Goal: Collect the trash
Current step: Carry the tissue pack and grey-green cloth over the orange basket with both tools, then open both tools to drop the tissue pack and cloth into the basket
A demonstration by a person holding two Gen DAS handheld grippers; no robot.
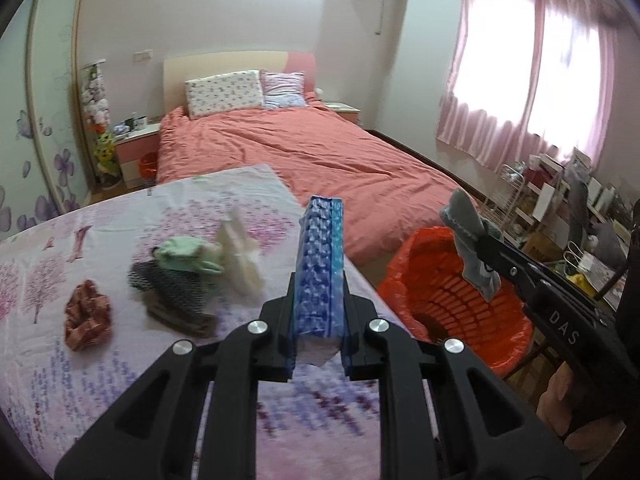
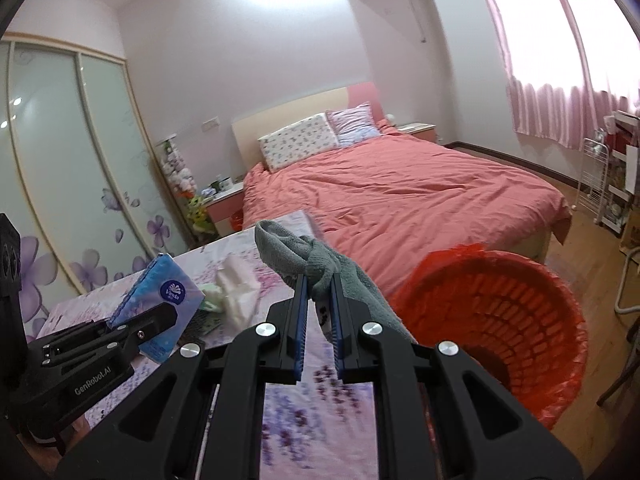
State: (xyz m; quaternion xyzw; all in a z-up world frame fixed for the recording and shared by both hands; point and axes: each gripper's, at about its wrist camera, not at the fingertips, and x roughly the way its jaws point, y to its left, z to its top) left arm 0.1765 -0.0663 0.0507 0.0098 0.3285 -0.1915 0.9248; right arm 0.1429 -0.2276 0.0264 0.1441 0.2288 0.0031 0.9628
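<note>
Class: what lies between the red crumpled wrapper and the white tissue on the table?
Left wrist view: a green cloth atop a dark mesh item.

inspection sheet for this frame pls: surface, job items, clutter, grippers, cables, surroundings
Surface: table under a floral cloth, beside the bed.
Job's things: blue tissue pack and grey sock held up; orange-lined bin at the table's right edge, with the sock above its rim in the left wrist view.
Clutter: red wrapper, mesh cloth, green cloth, white tissue on the table.
Grippers: left gripper shut on the tissue pack; right gripper shut on the sock.
Cables: nothing seen.
Surroundings: pillows, pink curtains, wardrobe, nightstand, shelves at right.
</note>
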